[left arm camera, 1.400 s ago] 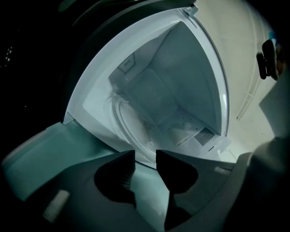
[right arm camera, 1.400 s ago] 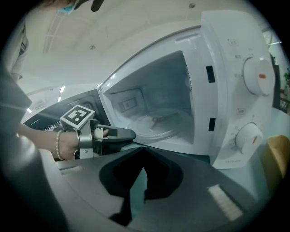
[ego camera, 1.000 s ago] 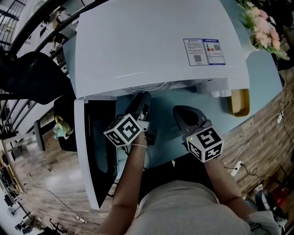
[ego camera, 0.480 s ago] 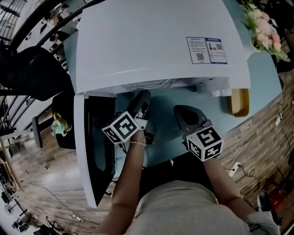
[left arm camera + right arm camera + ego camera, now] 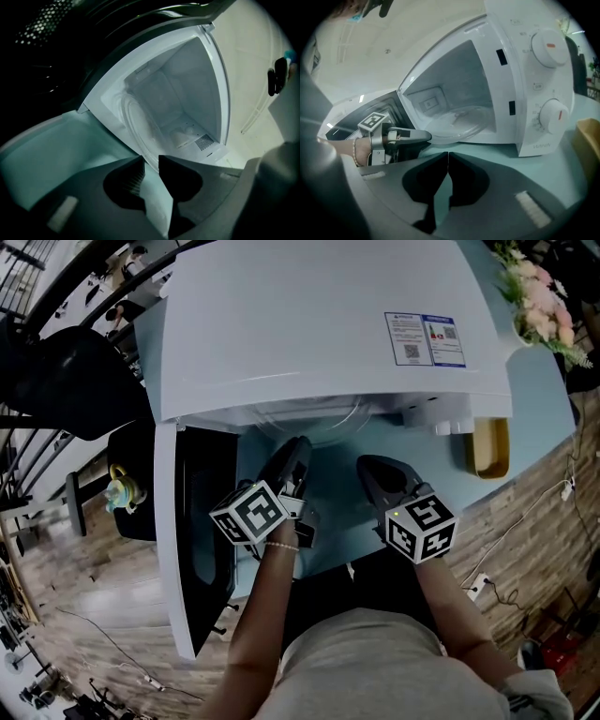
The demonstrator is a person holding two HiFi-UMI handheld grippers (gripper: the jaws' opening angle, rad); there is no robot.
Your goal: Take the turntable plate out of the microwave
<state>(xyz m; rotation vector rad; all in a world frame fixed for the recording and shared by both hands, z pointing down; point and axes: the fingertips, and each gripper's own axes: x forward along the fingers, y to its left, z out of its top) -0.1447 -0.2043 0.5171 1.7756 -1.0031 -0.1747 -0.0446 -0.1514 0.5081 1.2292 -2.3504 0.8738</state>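
Note:
The white microwave [image 5: 309, 324] stands on the teal table with its door [image 5: 202, 521] swung open to the left. The clear glass turntable plate [image 5: 323, 418] sticks partly out of the cavity mouth; it also shows in the right gripper view [image 5: 464, 119] and the left gripper view [image 5: 133, 117]. My left gripper [image 5: 298, 444] is at the plate's front rim, with its jaws closed on that rim [image 5: 151, 161]; its tip [image 5: 427, 136] meets the glass edge. My right gripper [image 5: 370, 465] hangs over the table in front of the microwave, shut and empty [image 5: 448, 157].
Two round knobs [image 5: 548, 49] [image 5: 553, 117] sit on the microwave's right panel. A yellowish wooden tray [image 5: 489, 448] lies on the table to the right. Pink flowers [image 5: 539, 296] stand at the back right. The table's front edge [image 5: 337, 554] is near my body.
The plate's rim shows further out of the cavity mouth than a second ago. Both grippers have shifted only slightly.

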